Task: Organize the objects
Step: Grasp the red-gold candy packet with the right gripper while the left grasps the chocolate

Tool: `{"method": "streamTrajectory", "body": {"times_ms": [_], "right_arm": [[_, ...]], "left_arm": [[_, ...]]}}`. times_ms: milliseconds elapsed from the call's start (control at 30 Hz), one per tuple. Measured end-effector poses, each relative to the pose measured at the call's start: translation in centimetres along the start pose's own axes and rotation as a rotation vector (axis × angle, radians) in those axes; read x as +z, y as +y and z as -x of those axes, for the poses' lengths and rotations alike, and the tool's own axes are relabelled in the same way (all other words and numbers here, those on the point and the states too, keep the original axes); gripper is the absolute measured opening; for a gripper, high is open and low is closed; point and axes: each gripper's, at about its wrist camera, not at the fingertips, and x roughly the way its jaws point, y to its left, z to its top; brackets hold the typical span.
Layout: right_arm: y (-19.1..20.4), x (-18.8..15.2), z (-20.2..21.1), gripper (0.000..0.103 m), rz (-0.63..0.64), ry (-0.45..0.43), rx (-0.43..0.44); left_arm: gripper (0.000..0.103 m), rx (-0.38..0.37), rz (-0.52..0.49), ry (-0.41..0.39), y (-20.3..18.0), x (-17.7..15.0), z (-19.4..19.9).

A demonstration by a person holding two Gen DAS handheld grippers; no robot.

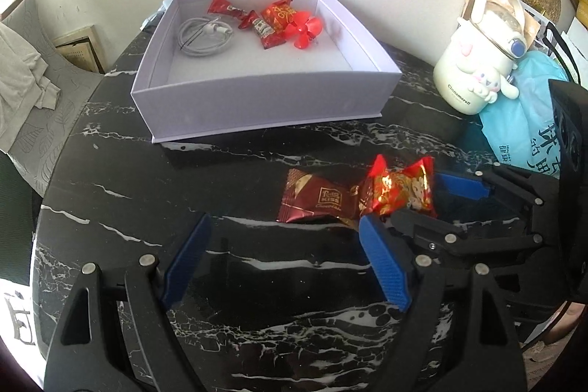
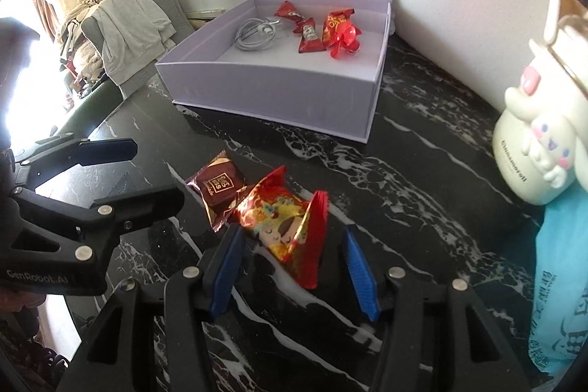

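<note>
Black marbled worktop (image 1: 110, 208), open white box (image 1: 257, 105) at the back, lid up. Inside the box: coiled white cable (image 1: 204, 37), three red candy wrappers (image 1: 264, 24), red plastic fan piece (image 1: 307, 30), all in the back half, bunched together.

Two loose packets on the worktop in front of the box: brown chocolate packet (image 1: 316, 201) and red-gold snack packet (image 1: 398, 190), touching, red-gold one overlapping the brown one's end.

Left tool (image 1: 284, 258) jaws wide apart, holding nothing, low over bare worktop, just short of the brown packet.

Right tool (image 2: 294, 267) jaws apart, blue pads either side of the red-gold snack packet (image 2: 284, 226), packet sits between them, not clamped; in the left wrist view the right tool (image 1: 415, 199) comes in from the right with the same packet between its pads.

White character jug (image 1: 474, 61) and blue plastic bag (image 1: 529, 120) sit at the right edge of the worktop, well apart from the box
</note>
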Motion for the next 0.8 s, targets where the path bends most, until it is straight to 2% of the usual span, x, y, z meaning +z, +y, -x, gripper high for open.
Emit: {"method": "streamTrajectory", "body": {"times_ms": [133, 167, 233, 333, 433, 733, 800], "right_arm": [[-0.2, 0.0, -0.8, 0.053, -0.012, 0.005, 0.001], [-0.4, -0.1, -0.9, 0.050, -0.017, 0.006, 0.000], [-0.7, -0.3, -0.9, 0.036, -0.021, -0.002, -0.007], [-1.4, -0.5, -0.7, 0.028, -0.038, -0.001, -0.012], [-2.0, -0.9, -0.4, 0.027, -0.048, -0.002, -0.025], [-3.1, -1.7, 0.2, 0.028, -0.061, -0.007, -0.039], [-3.1, -1.7, 0.2, 0.030, -0.059, -0.006, -0.039]], "left_arm": [[0.082, -0.011, -0.018, -0.005, -0.2, 0.1, -0.4], [0.082, -0.012, -0.027, -0.009, -0.3, 0.2, -0.4], [0.082, -0.020, -0.044, -0.008, -0.6, 0.3, -0.6], [0.082, -0.055, -0.056, 0.000, -1.1, 0.6, -1.0], [0.082, -0.080, -0.062, 0.025, -1.7, 0.9, -1.9], [0.082, -0.077, -0.068, 0.071, -2.6, 0.9, -4.0], [0.082, -0.074, -0.074, 0.060, -2.6, 0.9, -4.0]]}}
